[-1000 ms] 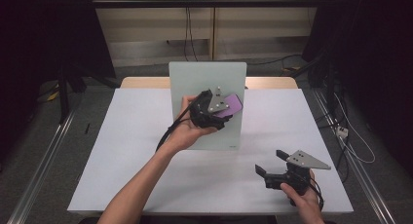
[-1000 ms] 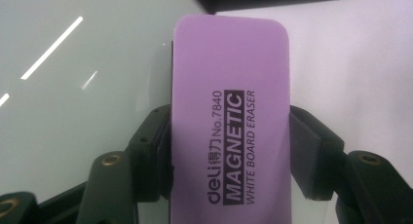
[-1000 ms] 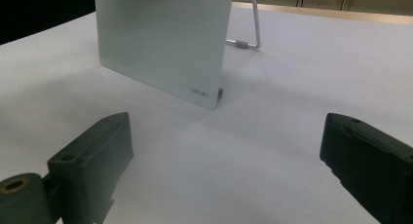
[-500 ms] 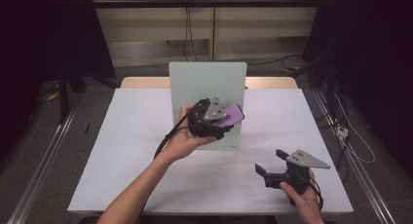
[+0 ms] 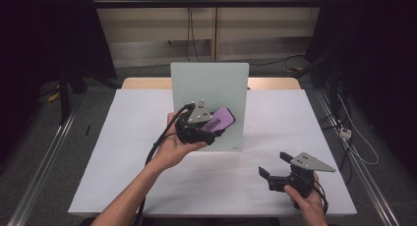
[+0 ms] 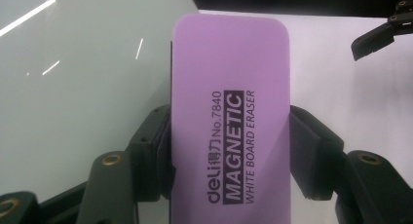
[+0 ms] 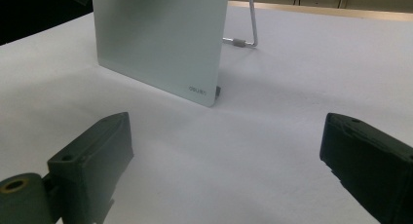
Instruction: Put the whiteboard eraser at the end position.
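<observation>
A person's left gripper (image 5: 212,125) clamps a purple whiteboard eraser (image 6: 229,117) by its two long edges and holds it up against the face of a small upright whiteboard (image 5: 209,86) standing mid-surface. The eraser, printed "MAGNETIC WHITE BOARD ERASER", looks light and slightly yielding, a foam-like block likely to give a little under pressure, so the grip across its narrow width, near the lower half, seems a sound hold; its magnetic pull may tug it toward the board. The glossy board, propped on a thin wire stand (image 7: 248,24), could tip or slide if pressed hard. The right gripper (image 5: 278,167) rests low on the white surface (image 5: 123,177), jaws spread wide with nothing between them.
</observation>
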Motion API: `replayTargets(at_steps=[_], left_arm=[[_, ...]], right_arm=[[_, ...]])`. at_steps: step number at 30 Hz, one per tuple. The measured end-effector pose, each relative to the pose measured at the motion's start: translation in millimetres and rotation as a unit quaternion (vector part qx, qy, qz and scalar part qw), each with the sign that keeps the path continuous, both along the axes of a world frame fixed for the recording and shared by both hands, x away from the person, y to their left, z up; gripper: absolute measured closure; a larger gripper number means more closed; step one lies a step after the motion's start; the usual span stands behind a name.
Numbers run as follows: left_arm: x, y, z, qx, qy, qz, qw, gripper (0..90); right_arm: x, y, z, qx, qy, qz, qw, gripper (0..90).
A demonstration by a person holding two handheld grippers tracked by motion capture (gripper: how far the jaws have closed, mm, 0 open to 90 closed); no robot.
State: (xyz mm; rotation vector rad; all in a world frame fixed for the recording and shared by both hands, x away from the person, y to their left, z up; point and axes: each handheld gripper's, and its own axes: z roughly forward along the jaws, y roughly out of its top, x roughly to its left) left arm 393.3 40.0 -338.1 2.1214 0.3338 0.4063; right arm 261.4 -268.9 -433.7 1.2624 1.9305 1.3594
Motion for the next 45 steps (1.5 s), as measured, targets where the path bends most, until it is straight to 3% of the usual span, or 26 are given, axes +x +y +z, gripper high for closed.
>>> replayTargets(at_steps=[10, 16, 25, 28, 33, 35, 38, 41, 45], left_arm=[[6.0, 17.7, -7.7, -0.018, 0.038, -0.001, 0.9991, 40.7], [4.1, 21.6, -6.5, -0.009, 0.053, -0.003, 0.9986, 40.7], [-4.0, 23.2, -11.9, 0.039, 0.069, -0.026, 0.9965, 40.7], [-4.3, 22.1, -17.4, 0.067, 0.079, -0.038, 0.9939, 40.7], [-8.8, 21.6, -25.6, 0.089, 0.091, -0.047, 0.9907, 40.7], [-12.6, 19.2, -30.9, 0.114, 0.098, -0.057, 0.987, 40.7], [-17.2, 12.0, -39.0, 0.148, 0.114, -0.078, 0.9793, 40.7], [-21.1, 3.4, -46.1, 0.171, 0.109, -0.083, 0.9756, 40.7], [-24.8, -3.2, -51.8, 0.184, 0.118, -0.093, 0.9714, 40.7]], right_arm=[[3.4, -2.3, -0.7, 0.005, 0.006, -0.011, 0.9999, 5.0], [3.0, 0.3, -0.3, 0.002, 0.003, -0.005, 1.0, 5.1], [0.8, -0.1, 0.2, 0.002, 0.001, -0.001, 1.0, 5.1], [2.0, 0.3, -0.2, 0.0, 0.0, 0.002, 1.0, 5.0], [0.9, 0.6, 0.4, -0.001, 0.001, 0.002, 1.0, 5.1], [0.6, 1.3, 0.4, 0.0, 0.0, 0.003, 1.0, 5.1], [0.9, 1.4, 0.3, -0.002, 0.0, 0.003, 1.0, 5.1], [0.5, 1.2, 0.5, -0.001, -0.001, 0.002, 1.0, 5.1], [0.9, 0.9, 0.3, -0.002, 0.0, 0.003, 1.0, 5.1]])
